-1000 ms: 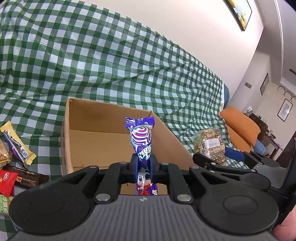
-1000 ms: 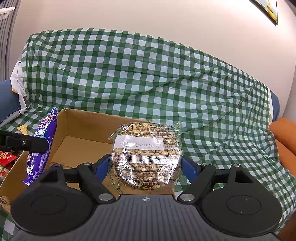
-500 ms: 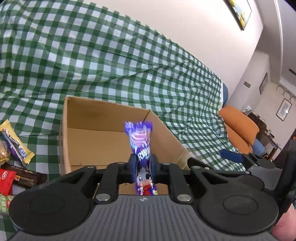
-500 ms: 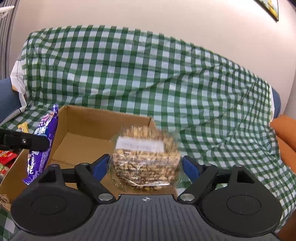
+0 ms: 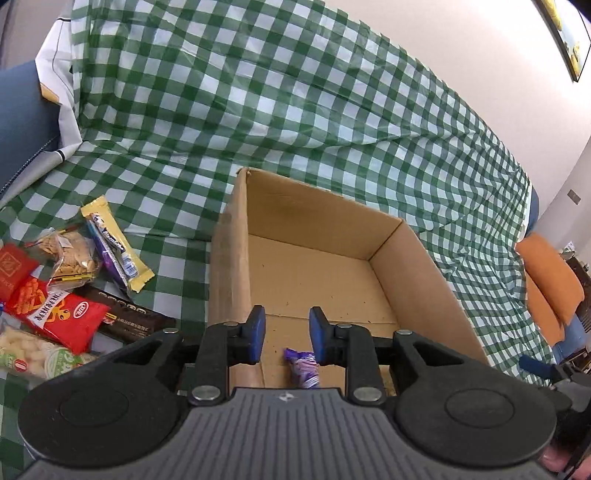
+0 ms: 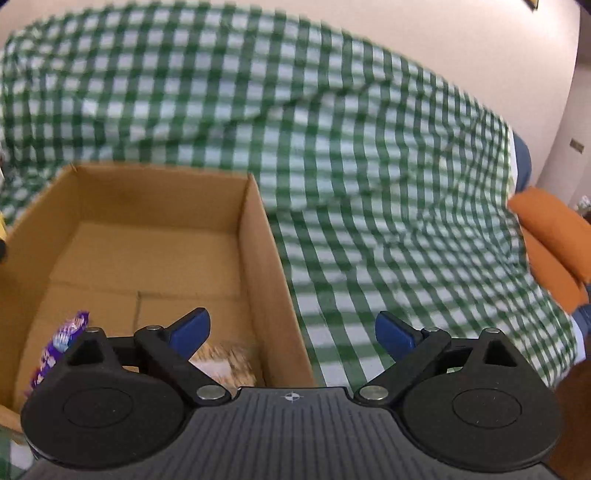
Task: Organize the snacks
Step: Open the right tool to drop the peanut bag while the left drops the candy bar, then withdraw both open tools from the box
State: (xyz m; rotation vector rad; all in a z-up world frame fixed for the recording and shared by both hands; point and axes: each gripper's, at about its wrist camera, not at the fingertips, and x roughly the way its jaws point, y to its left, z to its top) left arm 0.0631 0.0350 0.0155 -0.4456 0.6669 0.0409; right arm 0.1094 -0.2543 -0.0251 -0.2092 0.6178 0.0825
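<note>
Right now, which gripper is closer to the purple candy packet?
Left. The left gripper hangs right above the purple candy packet, jaws opening; the right gripper is off to its side.

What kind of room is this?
Probably a home living room: a sofa draped in a green checked cloth, an orange cushion and a framed picture on the wall.

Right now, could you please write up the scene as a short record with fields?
surface: green checked cloth
container: cardboard box, open top
in box: purple candy packet; bag of nuts, blurred
left tongs: opening, nothing between them
right tongs: opening wide, nothing between them
outside box: red snack bag, yellow bar, dark chocolate bar
</note>
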